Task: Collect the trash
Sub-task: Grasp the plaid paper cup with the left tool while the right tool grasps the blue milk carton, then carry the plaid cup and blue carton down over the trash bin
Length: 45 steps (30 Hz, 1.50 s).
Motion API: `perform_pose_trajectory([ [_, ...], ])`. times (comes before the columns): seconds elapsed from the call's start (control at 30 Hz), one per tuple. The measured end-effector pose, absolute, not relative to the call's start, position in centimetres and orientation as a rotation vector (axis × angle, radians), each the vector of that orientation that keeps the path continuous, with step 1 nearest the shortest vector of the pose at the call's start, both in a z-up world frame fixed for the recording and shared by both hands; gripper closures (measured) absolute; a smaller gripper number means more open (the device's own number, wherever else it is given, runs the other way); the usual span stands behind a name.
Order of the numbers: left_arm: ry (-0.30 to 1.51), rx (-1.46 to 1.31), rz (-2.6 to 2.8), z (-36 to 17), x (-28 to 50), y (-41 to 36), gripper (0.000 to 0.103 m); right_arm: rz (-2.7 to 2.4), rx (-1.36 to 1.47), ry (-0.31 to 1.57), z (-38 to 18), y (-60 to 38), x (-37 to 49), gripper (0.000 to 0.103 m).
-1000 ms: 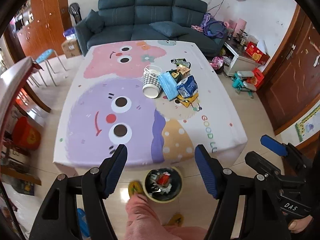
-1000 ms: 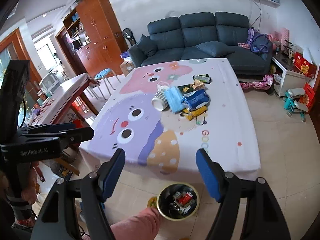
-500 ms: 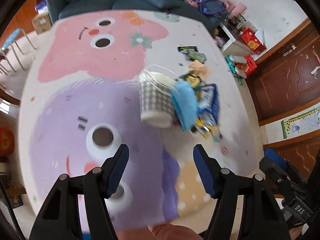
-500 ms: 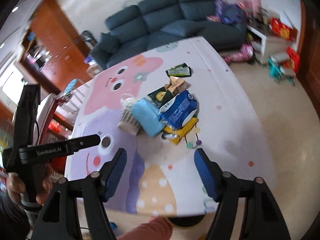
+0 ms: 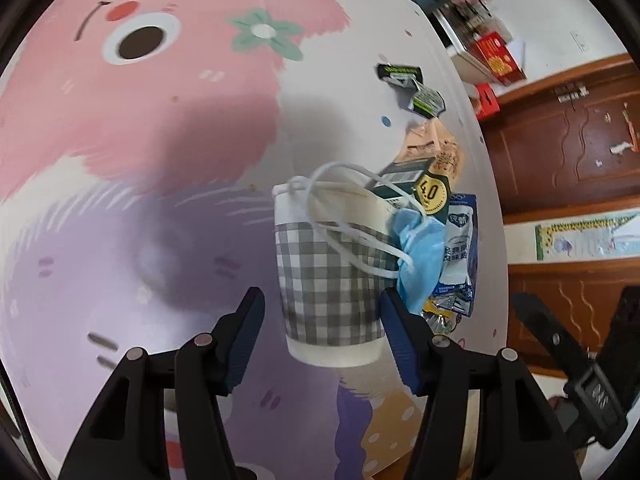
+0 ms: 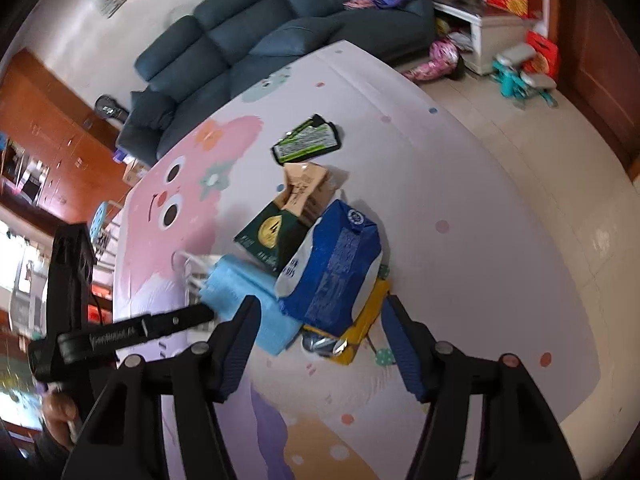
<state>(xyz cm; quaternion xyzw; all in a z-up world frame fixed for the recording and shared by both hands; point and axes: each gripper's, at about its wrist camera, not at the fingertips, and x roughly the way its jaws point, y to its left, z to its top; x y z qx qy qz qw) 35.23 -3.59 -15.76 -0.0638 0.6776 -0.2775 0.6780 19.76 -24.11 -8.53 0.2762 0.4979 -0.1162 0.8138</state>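
Both grippers have moved in close over the big cartoon tablecloth (image 5: 160,128) since a second ago. On it lies the trash pile. The checked paper cup (image 5: 328,280) lies on its side between the spread fingers of the left gripper (image 5: 322,336), not pinched. The right gripper (image 6: 318,344) is spread wide too, just before the blue bag (image 6: 332,268), blue mask (image 6: 256,300) and yellow wrapper (image 6: 360,328).

checked paper cup (image 5: 328,280) on its side | blue mask (image 5: 420,256) draped | blue pouch (image 6: 332,268) atop pile
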Motion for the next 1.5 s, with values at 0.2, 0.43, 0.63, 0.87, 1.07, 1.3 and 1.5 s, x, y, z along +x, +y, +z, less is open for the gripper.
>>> perform_pose_trajectory([
  [0.2, 1.551, -0.137, -0.672, -16.6, 35.2, -5.2, 0.047, -0.287, 0.662, 1.105, -10.5, -25.2, 22.0, 0.04],
  [0.43, 1.559, -0.172, -0.688, -17.2, 35.2, -6.0, 0.056, -0.309, 0.74, 1.155, -12.7, -26.2, 23.6, 0.04],
  [0.63, 1.539, -0.169, -0.655, -16.3, 34.8, -5.0, 0.058, -0.309, 0.724, 1.167, -12.9, -26.1, 24.8, 0.04],
  [0.87, 1.506, -0.165, -0.608, -14.3, 33.7, -2.3, 0.059, -0.33, 0.672, 1.214, -13.0, -25.5, 26.3, 0.039],
  [1.07, 1.509, -0.171, -0.561, -13.5, 32.4, 0.6, 0.059, -0.344, 0.601, 1.26, -12.8, -24.5, 26.7, 0.039],
  [1.3, 1.501, -0.173, -0.532, -12.8, 30.7, 2.6, 0.058, -0.333, 0.556, 1.311, -13.6, -24.1, 26.8, 0.037],
  [1.5, 1.487, -0.181, -0.537, -12.2, 30.1, 2.3, 0.058, -0.334, 0.581, 1.272, -13.2, -24.4, 25.6, 0.038],
])
